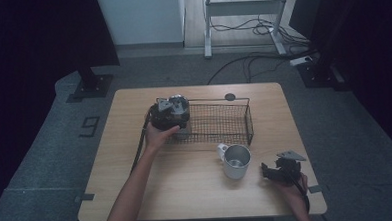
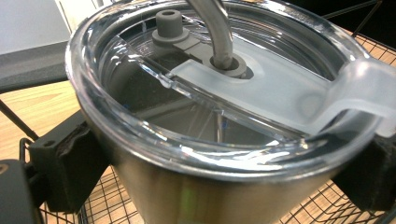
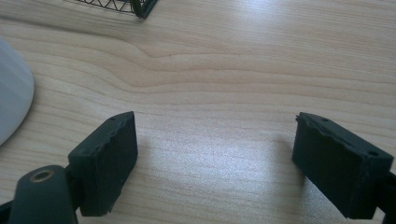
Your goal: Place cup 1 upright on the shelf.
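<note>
Tabletop: left gripper [image 1: 170, 113] clasping tumbler [image 2: 219, 140]

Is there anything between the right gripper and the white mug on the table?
Nothing visible. The right gripper rests on the table with its jaws spread and empty, and only bare wood lies between it and the mug. The left gripper is clamped on the lidded steel tumbler at the wire basket.
</note>
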`<state>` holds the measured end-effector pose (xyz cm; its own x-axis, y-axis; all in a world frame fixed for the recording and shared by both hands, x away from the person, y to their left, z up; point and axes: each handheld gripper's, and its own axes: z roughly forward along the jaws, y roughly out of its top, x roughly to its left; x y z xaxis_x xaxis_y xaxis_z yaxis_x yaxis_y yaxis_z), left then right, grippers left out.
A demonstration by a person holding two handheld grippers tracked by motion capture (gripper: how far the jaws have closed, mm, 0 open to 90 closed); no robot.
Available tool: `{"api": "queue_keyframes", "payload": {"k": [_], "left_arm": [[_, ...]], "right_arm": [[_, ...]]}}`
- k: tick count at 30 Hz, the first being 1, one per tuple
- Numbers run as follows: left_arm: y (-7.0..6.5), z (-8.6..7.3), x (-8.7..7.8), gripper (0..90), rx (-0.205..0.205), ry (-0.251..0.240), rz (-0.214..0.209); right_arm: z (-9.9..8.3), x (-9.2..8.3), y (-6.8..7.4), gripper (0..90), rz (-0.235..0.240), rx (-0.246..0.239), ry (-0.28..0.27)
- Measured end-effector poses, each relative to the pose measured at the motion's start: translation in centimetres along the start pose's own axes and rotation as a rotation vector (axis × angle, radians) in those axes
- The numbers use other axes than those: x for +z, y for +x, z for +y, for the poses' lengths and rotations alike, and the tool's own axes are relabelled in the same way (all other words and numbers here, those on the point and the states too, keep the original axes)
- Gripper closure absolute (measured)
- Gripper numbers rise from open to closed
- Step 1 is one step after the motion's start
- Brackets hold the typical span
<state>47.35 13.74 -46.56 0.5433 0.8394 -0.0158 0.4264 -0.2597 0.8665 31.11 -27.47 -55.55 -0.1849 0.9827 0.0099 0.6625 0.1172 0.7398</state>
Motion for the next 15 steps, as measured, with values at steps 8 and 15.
{"api": "queue_keyframes", "payload": {"k": [8, 15], "left_arm": [[0.1, 0.1, -0.2, 1.9, -0.031, -0.012, -0.022], [0.0, 0.6, -1.5, 0.0, -0.041, -0.053, -0.032]], "right_arm": [[0.0, 0.0, 0.0, 13.8, 0.0, 0.0, 0.0], [0.0, 0.0, 0.0, 13.8, 0.0, 0.0, 0.0]]}}
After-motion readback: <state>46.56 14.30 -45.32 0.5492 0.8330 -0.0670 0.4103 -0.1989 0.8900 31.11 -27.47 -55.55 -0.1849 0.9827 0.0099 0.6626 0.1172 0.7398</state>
